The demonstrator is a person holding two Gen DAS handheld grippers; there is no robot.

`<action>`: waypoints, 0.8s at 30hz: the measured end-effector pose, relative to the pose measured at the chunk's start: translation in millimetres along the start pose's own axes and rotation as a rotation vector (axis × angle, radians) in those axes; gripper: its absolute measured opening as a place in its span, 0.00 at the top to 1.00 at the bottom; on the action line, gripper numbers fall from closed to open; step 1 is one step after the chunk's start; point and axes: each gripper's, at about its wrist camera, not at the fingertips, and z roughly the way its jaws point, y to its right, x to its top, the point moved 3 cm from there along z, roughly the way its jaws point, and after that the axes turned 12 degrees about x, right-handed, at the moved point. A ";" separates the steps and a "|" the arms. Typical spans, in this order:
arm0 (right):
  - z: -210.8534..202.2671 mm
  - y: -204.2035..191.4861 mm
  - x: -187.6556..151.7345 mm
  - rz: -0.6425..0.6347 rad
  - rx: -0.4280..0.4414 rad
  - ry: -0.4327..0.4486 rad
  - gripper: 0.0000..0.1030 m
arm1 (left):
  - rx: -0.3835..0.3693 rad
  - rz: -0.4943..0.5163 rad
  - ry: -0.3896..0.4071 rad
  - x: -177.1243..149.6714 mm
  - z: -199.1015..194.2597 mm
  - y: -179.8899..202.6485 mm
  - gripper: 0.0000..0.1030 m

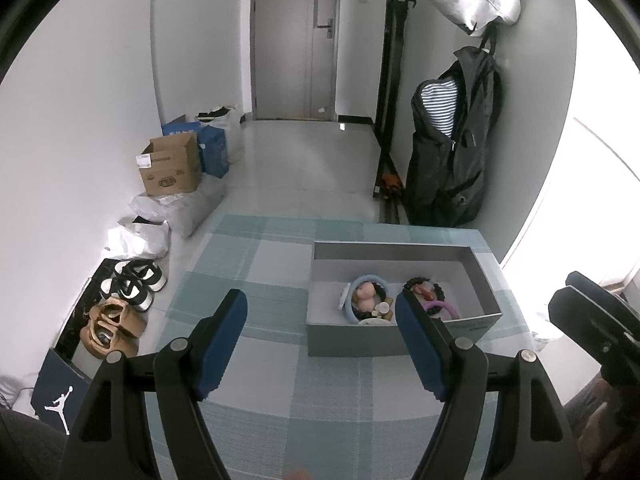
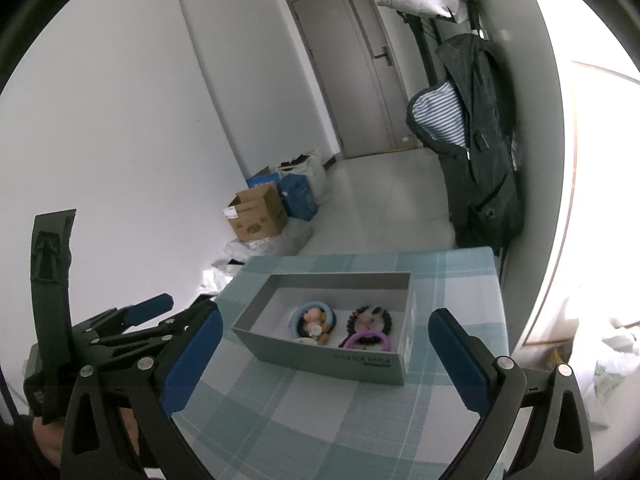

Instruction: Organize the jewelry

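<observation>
A grey open box (image 1: 348,340) (image 2: 320,354) stands on the blue-checked tablecloth (image 1: 260,280) (image 2: 320,420). Inside lie a light blue ring (image 1: 366,280) (image 2: 314,306) with small pink and cream pieces, a black beaded bracelet (image 1: 436,286) (image 2: 386,320) and a purple ring (image 1: 440,306) (image 2: 372,336). My left gripper (image 1: 322,314) hangs open over the cloth just in front of the box, nothing between its blue pads. My right gripper (image 2: 326,328) is open too, short of the box and above the cloth. The left gripper (image 2: 152,308) shows at the left of the right wrist view.
Left of the table, shoes (image 1: 132,284), plastic bags (image 1: 180,208) and cardboard boxes (image 1: 172,168) (image 2: 256,218) line the white wall. A dark backpack (image 1: 456,140) (image 2: 480,140) hangs on the right wall past the table's far edge. A closed door (image 1: 294,40) is at the back.
</observation>
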 end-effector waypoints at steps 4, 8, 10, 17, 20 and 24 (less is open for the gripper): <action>0.0 -0.1 0.0 0.002 0.001 -0.002 0.00 | 0.001 0.000 -0.001 -0.1 0.2 0.6 0.29; 0.8 -0.2 0.6 0.003 0.000 -0.001 0.00 | 0.002 0.000 -0.001 -0.3 0.3 1.0 0.29; 0.7 0.0 0.7 0.001 -0.001 0.000 0.00 | 0.001 0.001 -0.003 -0.7 0.4 1.1 0.29; 0.7 0.0 1.7 0.004 -0.005 0.005 0.00 | 0.000 0.002 -0.003 -0.8 0.6 1.2 0.29; 0.6 0.0 1.7 0.002 -0.007 0.004 0.00 | -0.001 0.004 -0.003 -0.7 0.8 1.7 0.29; 1.5 1.3 1.2 0.006 -0.010 0.003 0.00 | -0.011 0.009 0.007 -2.6 0.7 0.5 0.29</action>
